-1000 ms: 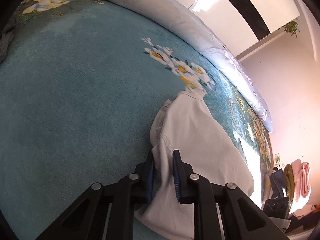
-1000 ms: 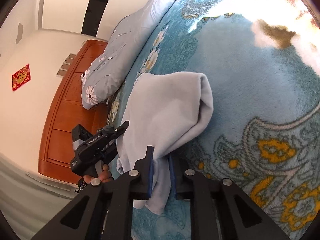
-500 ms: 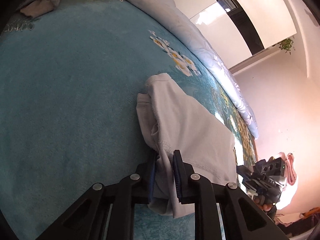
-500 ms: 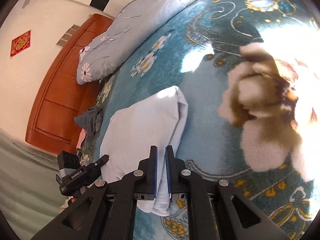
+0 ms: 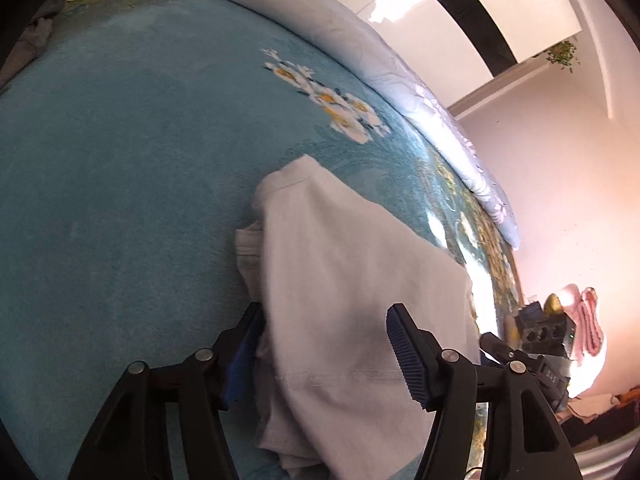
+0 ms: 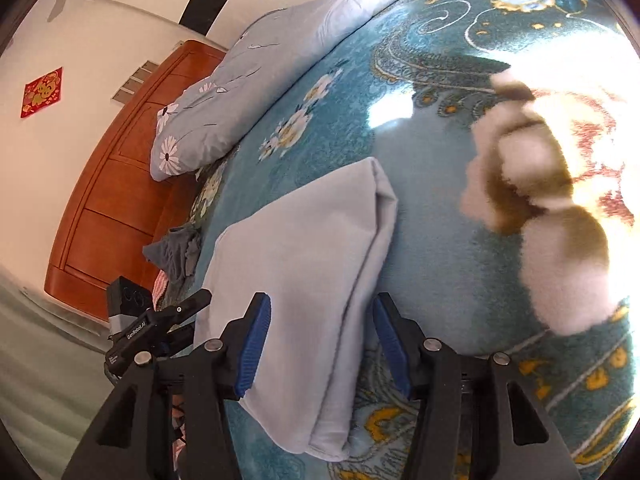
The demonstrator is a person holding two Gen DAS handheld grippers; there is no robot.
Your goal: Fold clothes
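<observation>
A folded pale garment [image 5: 352, 280] lies flat on the teal flowered blanket [image 5: 120, 160]. In the left wrist view my left gripper [image 5: 326, 344] straddles the garment's near edge; its jaws are opening and the pads stand clear of the cloth. The right wrist view shows the same garment [image 6: 304, 248] as a neat rectangle. My right gripper [image 6: 320, 340] is over its near right corner, jaws opening, cloth lying between the blue pads without being pinched. The left gripper [image 6: 160, 324] shows at the garment's left edge there, and the right gripper [image 5: 532, 356] at the lower right of the left view.
A pale quilt and pillow [image 6: 224, 120] run along the far side of the bed, before a wooden headboard [image 6: 120, 200]. Grey clothes [image 6: 176, 252] lie in a heap near the pillow. A brown and white plush toy [image 6: 552, 208] sits to the right. Pink cloth [image 5: 584, 320] hangs beyond the bed.
Both grippers were shut on the garment's near edge; now both stand open and the cloth lies released on the blanket. The garment settled into a flat folded rectangle.
</observation>
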